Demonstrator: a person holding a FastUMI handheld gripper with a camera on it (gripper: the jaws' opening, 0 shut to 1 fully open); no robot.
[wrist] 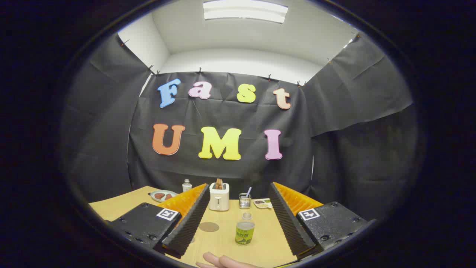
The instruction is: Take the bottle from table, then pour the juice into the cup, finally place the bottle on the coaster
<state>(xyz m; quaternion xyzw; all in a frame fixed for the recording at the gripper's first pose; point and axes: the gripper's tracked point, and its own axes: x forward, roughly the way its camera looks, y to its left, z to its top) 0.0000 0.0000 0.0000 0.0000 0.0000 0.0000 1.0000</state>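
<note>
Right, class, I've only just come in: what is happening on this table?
A person holds a gripper over a wooden table, its fingers wide open and gripping nothing. The bottle with the green label stands upright on the table between the fingers, untouched. A round coaster lies flat beside it, nearer the left finger. Beyond them stand a toaster and a small glass jar. Fingertips of a hand rest on the table's near edge.

Hand [227, 261] cut off below fingers [186, 227]

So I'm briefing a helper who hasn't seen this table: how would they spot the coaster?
On the wooden table, find the white toaster at the back. Nearer, between the open claw's fingers, left of the green-labelled bottle, lies the coaster: the one flat brown disc.
</note>
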